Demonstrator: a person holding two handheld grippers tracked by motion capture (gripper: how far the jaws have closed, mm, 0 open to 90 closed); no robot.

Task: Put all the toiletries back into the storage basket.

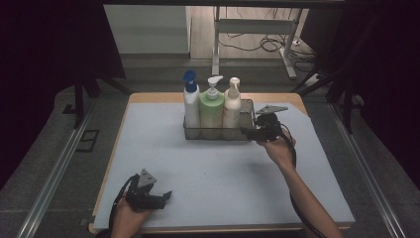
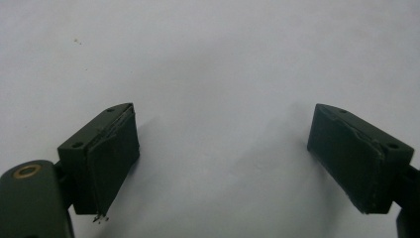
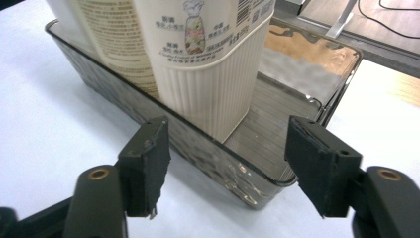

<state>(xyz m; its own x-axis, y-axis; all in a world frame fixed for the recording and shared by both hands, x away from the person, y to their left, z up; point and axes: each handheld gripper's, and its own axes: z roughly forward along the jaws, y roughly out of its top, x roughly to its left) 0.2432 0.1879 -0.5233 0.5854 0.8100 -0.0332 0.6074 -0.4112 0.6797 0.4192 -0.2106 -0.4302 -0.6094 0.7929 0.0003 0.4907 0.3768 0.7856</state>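
From the high view I see a clear tray (image 1: 250, 106) at the far middle of the table (image 1: 213, 163), holding a blue-capped bottle (image 1: 191, 101), a green bottle (image 1: 211, 106) and a cream bottle (image 1: 232, 106). My right claw (image 1: 251, 132) sits at the tray's near right corner; my left claw (image 1: 163, 197) rests near the front edge.

In the left gripper view, the left claw (image 2: 223, 148) stands wide over bare table (image 2: 213, 59).

In the right gripper view, the right claw (image 3: 228, 163) gapes wide, gripping nothing, its jaws either side of the tray's (image 3: 247, 178) corner, the cream bottle (image 3: 208, 74) just behind.
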